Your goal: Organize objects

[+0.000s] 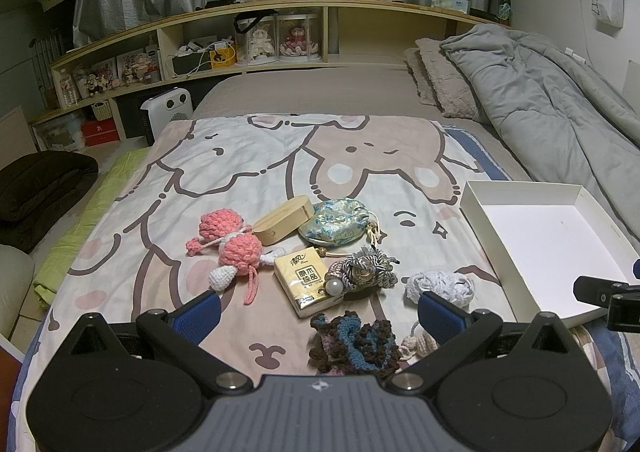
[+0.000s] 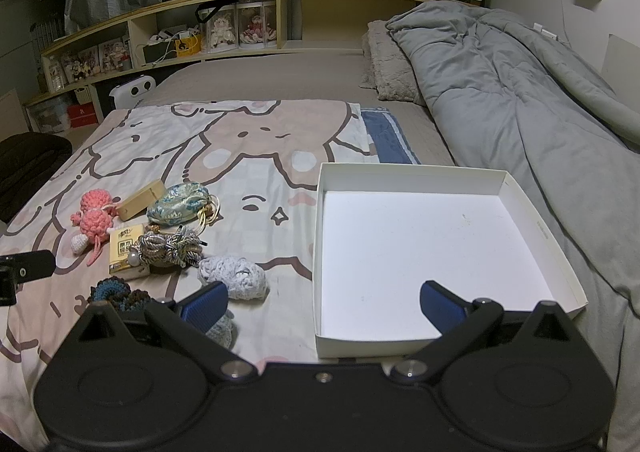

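Both the left gripper [image 1: 320, 310] and right gripper [image 2: 324, 302] gape empty (nothing sorted); white box [image 2: 536, 228] waits at 3 o'clock of the trinkets.

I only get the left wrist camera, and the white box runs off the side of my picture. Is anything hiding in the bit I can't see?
Observer: No. The right wrist view shows the whole white box, and it is empty.
Operator: Where's my other claw? I just see a black bit.
Observer: The right claw is open wide over the box's near left corner, with one finger above the box floor and the other outside it, by the white crochet piece.
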### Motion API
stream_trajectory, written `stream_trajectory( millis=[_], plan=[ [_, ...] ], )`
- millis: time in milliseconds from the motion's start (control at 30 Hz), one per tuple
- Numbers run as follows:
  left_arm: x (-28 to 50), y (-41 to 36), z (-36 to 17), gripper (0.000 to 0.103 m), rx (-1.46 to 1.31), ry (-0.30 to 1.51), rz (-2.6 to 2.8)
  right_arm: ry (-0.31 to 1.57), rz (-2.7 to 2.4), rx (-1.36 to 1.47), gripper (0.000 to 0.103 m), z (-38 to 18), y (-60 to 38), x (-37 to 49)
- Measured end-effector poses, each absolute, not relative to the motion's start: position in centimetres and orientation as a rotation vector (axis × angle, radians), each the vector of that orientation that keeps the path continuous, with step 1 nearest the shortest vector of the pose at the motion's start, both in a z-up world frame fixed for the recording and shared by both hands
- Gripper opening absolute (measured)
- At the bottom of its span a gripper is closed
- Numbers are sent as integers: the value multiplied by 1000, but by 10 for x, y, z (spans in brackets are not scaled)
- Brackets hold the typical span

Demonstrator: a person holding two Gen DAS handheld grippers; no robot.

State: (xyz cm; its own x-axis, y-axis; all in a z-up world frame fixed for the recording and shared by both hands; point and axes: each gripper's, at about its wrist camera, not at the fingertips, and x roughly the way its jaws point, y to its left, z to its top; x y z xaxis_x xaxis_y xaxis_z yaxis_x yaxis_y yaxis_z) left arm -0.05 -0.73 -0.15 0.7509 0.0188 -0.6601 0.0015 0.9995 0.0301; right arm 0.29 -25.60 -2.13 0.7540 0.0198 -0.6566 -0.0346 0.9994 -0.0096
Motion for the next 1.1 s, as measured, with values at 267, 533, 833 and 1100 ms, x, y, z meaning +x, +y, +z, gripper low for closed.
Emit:
stream_trajectory(
  millis=[267,533,833,1100],
  plan=[
    [-1,-7,-2,103,29,721,10,717,30,-22,103,-21,-256,3],
    [-2,-11,1,103,28,720,12,707,25,-27,103,-21,-255,3],
    [15,-22,0,103,19,708,40,658,14,-26,103,-17,-245,10],
    [36,-15,-15,103,-19,731,65,658,84,-12,103,-20,-235,33]
  ],
)
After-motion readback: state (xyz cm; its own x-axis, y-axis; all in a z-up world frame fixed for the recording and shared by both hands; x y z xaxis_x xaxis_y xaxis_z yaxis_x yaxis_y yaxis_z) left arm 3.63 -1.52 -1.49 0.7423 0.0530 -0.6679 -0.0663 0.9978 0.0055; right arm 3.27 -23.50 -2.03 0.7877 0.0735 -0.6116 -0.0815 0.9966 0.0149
